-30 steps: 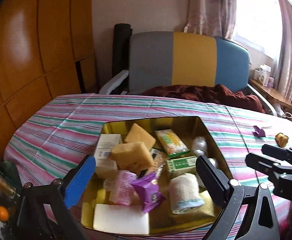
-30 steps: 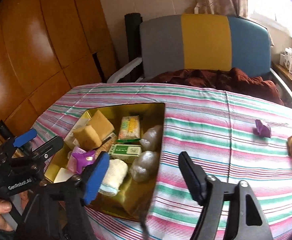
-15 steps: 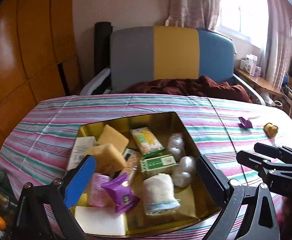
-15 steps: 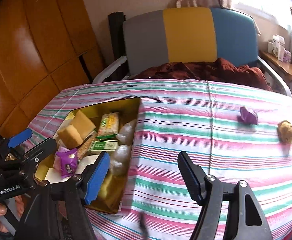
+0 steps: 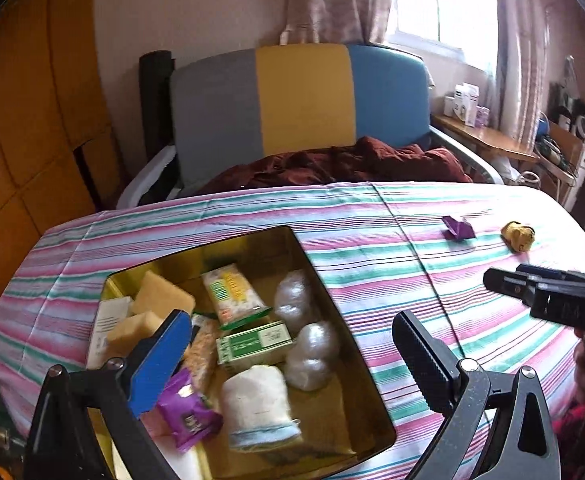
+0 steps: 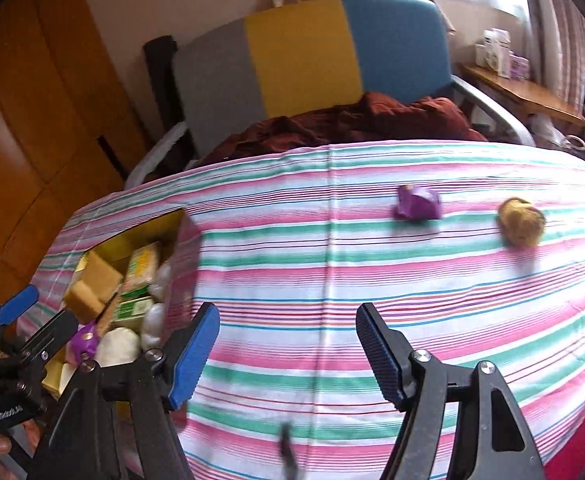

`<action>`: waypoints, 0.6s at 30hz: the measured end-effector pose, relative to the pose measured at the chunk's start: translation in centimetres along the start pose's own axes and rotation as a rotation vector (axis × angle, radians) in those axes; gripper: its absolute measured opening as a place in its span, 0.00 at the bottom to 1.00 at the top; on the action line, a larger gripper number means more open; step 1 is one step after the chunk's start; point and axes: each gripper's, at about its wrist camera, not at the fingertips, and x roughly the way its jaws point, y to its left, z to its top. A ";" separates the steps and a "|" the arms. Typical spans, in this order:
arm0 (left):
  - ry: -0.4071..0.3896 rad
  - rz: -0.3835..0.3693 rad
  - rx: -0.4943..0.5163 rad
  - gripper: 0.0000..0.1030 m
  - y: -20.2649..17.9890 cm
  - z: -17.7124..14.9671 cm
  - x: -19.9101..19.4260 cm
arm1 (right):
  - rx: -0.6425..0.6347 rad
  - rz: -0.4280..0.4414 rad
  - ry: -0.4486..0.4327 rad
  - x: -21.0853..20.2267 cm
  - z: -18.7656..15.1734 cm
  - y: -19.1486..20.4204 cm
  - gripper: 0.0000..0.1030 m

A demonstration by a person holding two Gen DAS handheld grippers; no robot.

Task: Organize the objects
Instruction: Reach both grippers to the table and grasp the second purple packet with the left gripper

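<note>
A gold tin [image 5: 228, 250] sits at the left of the striped tablecloth [image 5: 372, 248] and holds sponges, a green box, a white roll, clear wrapped balls and a purple packet. My left gripper [image 5: 292, 356] hovers open over the tin's near side, nothing between its fingers. The right gripper [image 5: 504, 274] shows at the right edge. In the right wrist view, the right gripper [image 6: 288, 352] stands open above bare cloth to the right of the tin [image 6: 140, 234]. Further off lie a purple packet [image 6: 416, 204] and a yellow-brown lump [image 6: 520, 222]. The left gripper [image 6: 40, 316] is at the lower left.
Behind the table stands a chair [image 5: 300, 100] with a grey, yellow and blue back and a dark red cloth [image 5: 332, 164] on its seat. Wooden cabinet doors [image 5: 32, 120] fill the left. A wooden shelf [image 5: 484, 136] with small boxes runs along the window at right.
Both grippers have shifted right across the table; the tin has slid left in both views. The purple packet and yellow-brown lump look closer in the right wrist view. Jaw gaps are unchanged.
</note>
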 end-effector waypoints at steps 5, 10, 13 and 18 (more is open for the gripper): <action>0.008 -0.035 0.035 0.98 -1.6 0.7 0.9 | 0.064 -0.030 0.011 -0.5 1.4 -3.4 0.70; 0.028 -0.071 0.061 0.98 -3.2 1.2 2.0 | 0.142 -0.064 0.027 -1.0 3.1 -7.4 0.70; 0.043 -0.092 0.075 0.98 -4.1 1.4 2.7 | 0.202 -0.081 0.028 -1.2 3.9 -10.2 0.70; 0.065 -0.128 0.099 0.98 -5.9 1.9 3.9 | 0.298 -0.153 -0.003 -1.7 5.6 -15.2 0.70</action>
